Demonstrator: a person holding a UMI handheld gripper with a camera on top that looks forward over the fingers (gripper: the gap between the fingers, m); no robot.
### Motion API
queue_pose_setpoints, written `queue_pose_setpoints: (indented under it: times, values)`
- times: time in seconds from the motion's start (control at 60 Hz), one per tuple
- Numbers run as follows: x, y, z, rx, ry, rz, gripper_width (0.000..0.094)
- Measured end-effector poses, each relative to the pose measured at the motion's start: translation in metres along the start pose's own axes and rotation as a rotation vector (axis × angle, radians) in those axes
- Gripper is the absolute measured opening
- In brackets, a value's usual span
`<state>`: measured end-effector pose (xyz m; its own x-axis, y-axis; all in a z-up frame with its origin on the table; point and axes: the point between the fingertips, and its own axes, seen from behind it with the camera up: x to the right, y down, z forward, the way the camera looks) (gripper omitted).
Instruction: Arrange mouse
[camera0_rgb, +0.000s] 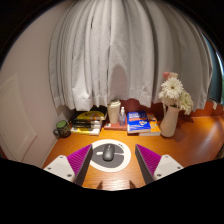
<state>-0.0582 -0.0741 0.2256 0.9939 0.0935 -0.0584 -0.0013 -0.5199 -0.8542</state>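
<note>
Desk (185, 145) bare right of pad (110, 156); books (140, 123) and vase (170, 120) far. Mouse (108, 154) just ahead of the open gripper (114, 160), untouched.

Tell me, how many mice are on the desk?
1. The mouse sits on the round mouse pad, just ahead of the open jaws. Another could hide behind the books or the vase.

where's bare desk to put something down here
Bare wood lies on the desk right of the tool, in front of the vase, and a smaller strip left of the round mouse pad. The mouse sits on that pad between the open fingers. The back row by the curtain is crowded: books, cup, stacked items.
</note>
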Motion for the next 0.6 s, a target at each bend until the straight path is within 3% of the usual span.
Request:
queue_pose_setpoints:
  times: [0.6]
  values:
    - [0.057, 0.042, -0.085, 0.02, 0.022, 0.03, 0.0852]
